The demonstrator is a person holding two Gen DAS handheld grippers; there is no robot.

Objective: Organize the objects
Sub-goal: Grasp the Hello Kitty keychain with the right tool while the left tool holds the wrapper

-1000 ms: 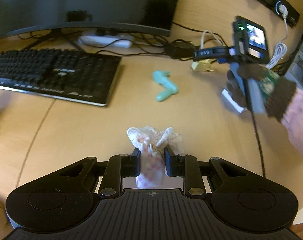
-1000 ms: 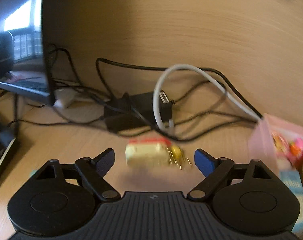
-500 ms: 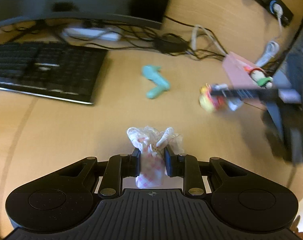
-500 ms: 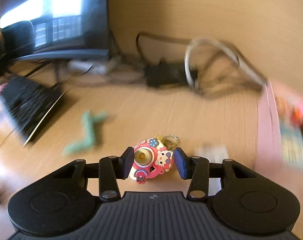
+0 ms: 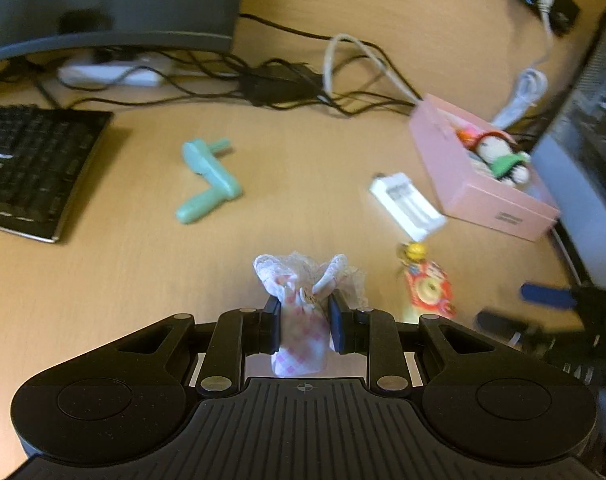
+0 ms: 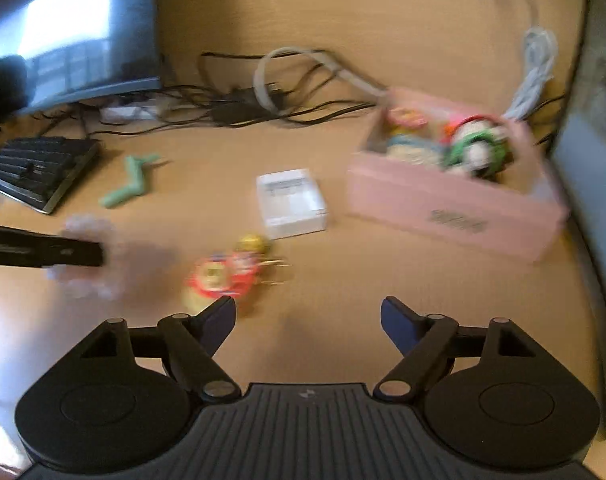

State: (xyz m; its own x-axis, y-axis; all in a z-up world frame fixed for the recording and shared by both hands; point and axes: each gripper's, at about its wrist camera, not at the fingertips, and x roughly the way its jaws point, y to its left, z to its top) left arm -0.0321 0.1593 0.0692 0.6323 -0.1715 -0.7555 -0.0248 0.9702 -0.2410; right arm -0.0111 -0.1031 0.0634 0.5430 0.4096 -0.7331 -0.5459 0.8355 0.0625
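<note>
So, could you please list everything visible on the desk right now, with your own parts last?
Pouch: one, pink-and-white checked with lace, held in the left claw.
Keychain: one, red and yellow, on the desk ahead of the right claw.
Charger: one, white, mid-desk beside the box.
Box: one, pink, right side, holding toys.
Folded tool: one, mint green, near the keyboard.
Keyboard: one, black, left.
Monitor: one, dark, back left.
Cables: several, black and white, at the back.
Left claw: black, shut on the pouch.
Right claw: black with blue pads, open.
</note>
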